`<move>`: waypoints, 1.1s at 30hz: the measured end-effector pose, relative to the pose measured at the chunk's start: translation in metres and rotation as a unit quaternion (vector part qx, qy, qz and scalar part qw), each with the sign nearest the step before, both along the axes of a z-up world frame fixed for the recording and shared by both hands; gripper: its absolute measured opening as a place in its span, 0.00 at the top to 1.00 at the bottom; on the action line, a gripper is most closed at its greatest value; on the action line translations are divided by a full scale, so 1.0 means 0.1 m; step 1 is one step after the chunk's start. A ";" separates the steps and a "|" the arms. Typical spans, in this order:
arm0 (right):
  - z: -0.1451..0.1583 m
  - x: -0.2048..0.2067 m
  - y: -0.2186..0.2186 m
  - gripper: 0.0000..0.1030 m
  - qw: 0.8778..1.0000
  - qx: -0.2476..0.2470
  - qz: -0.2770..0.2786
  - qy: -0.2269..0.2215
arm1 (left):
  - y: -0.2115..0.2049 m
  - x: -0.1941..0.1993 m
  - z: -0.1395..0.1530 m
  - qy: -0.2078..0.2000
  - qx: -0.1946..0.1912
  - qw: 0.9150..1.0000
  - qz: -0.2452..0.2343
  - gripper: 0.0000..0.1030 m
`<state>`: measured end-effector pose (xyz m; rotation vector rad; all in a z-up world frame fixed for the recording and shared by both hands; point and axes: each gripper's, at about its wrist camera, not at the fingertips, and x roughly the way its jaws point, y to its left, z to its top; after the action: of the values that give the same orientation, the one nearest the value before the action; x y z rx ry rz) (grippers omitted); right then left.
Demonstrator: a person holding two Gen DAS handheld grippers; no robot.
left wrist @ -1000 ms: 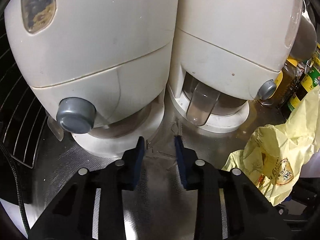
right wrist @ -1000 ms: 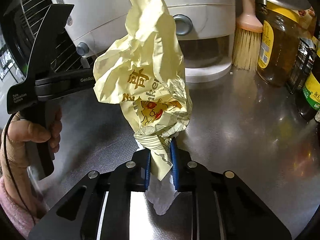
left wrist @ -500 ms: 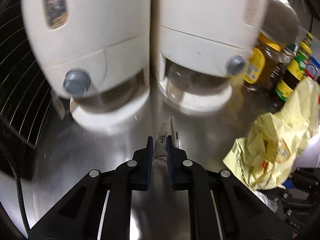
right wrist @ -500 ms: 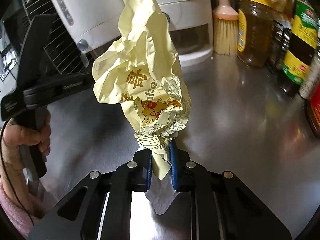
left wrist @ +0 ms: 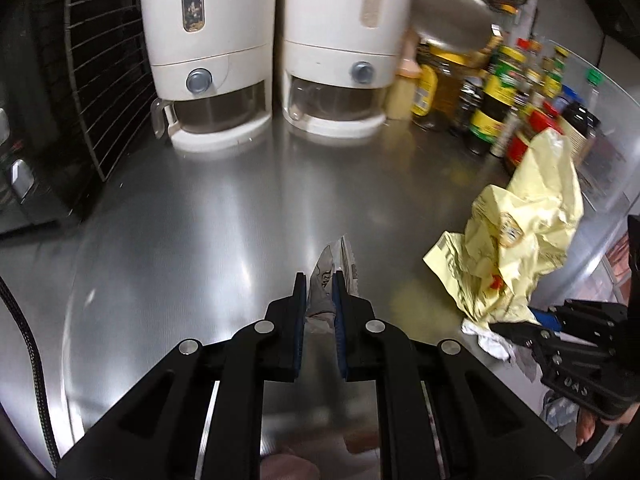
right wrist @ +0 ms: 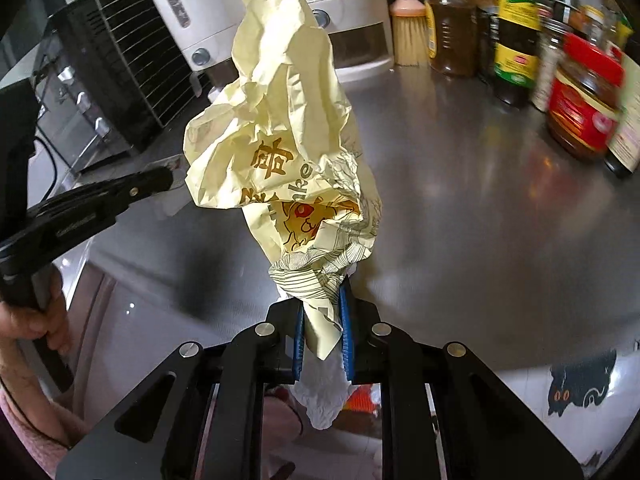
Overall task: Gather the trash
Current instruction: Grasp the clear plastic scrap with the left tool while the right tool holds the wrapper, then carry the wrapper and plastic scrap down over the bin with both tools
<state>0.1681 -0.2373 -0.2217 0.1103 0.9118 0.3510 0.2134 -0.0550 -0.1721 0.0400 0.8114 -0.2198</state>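
Left wrist view: left gripper (left wrist: 321, 292) at lower centre, fingers (left wrist: 299, 312) pinched narrow on a small clear plastic wrapper (left wrist: 325, 280), lifted off the steel table (left wrist: 200, 220). At right of frame, crumpled yellow paper wrapper (left wrist: 524, 236) held up by the right gripper (left wrist: 520, 322), white tissue (left wrist: 492, 342) bunched beneath it. Across the top, two white dispensers (left wrist: 332, 48), a row of sauce bottles and jars (left wrist: 504, 92) at upper right, a dark wire rack (left wrist: 100, 60) at upper left. Right wrist view: right gripper (right wrist: 323, 320) at lower centre, fingers (right wrist: 346, 328) clamped on the tail of the yellow paper wrapper (right wrist: 280, 128), wad standing upright through mid-frame; white tissue (right wrist: 324, 396) hanging below the pads. Left gripper's dark body (right wrist: 80, 208) at left edge, a hand (right wrist: 36, 320) on its handle. Step in hand, by judgement: both pieces picked up, carrying phase. Next move likely calls for a bin and firm grips until above it. No bin in either view. Wrapper print partly legible only; bottle labels blurred; table behind the wad hidden.
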 end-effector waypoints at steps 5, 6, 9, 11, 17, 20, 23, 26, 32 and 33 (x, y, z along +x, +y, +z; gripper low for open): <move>0.00 -0.49 -0.11 0.84 1.000 0.000 -0.005 -0.006 | -0.07 -0.57 0.00 -0.013 -0.010 1.000 -0.008 0.89; 0.00 -0.57 -0.13 0.84 1.000 -0.001 -0.005 -0.007 | -0.08 -0.71 0.00 -0.016 -0.012 1.000 -0.011 0.89; -0.06 -0.85 -0.20 0.84 1.000 -0.003 -0.006 -0.011 | -0.13 -1.06 -0.04 -0.022 -0.014 0.999 -0.018 0.89; -0.11 -1.00 -0.21 0.84 1.000 -0.002 -0.006 -0.009 | -0.17 -1.23 -0.10 -0.022 -0.015 0.999 -0.025 0.89; -0.43 -1.36 -0.29 0.84 1.000 -0.002 -0.013 0.012 | -0.31 -1.66 -0.47 -0.012 -0.020 0.999 -0.035 0.89; -0.68 -1.47 -0.35 0.84 0.999 -0.003 -0.021 0.033 | -0.38 -1.79 -0.77 0.004 -0.019 0.999 -0.041 0.88; -0.96 -1.50 -0.40 0.84 0.998 0.005 -0.028 0.057 | -0.44 -1.86 -1.06 0.024 -0.022 0.998 -0.049 0.88; -1.21 -1.50 -0.41 0.84 0.997 0.004 -0.032 0.073 | -0.49 -1.88 -1.37 0.046 -0.023 0.997 -0.051 0.88; -1.80 -1.39 -0.44 0.84 0.992 0.005 -0.045 0.117 | -0.58 -1.81 -2.01 0.098 -0.023 0.993 -0.053 0.88; -1.90 -1.37 -0.45 0.84 0.991 0.005 -0.047 0.125 | -0.59 -1.77 -2.14 0.109 -0.026 0.992 -0.053 0.88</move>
<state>0.0308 -0.2822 -0.4116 0.2087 1.1485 0.2563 0.0361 -0.1140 -0.3860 0.0107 1.0230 -0.3492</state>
